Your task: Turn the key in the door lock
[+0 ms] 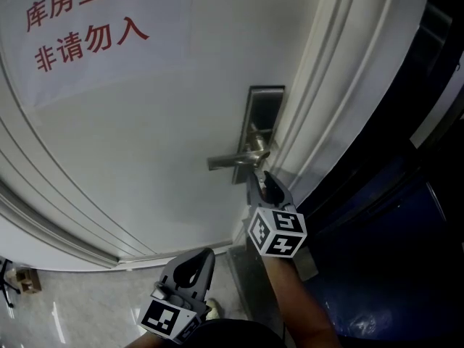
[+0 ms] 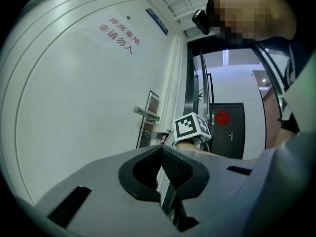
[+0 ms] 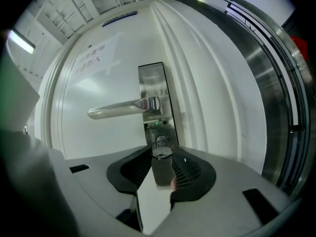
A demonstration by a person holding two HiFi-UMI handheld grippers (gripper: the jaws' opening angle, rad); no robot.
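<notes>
A white door has a steel lock plate and a lever handle that points left. The right gripper view shows a flat metal key standing in the keyhole below the handle. My right gripper points level at the lock, and its pads press the key's head from both sides. My left gripper hangs lower and to the left, away from the door, its jaws together with nothing in them. From the left gripper view the right gripper's marker cube sits just by the lock.
A paper sign with red characters is stuck on the door's upper left. The moulded door frame runs along the right of the lock, with a dark glass wall beyond it. Pale floor tiles lie below.
</notes>
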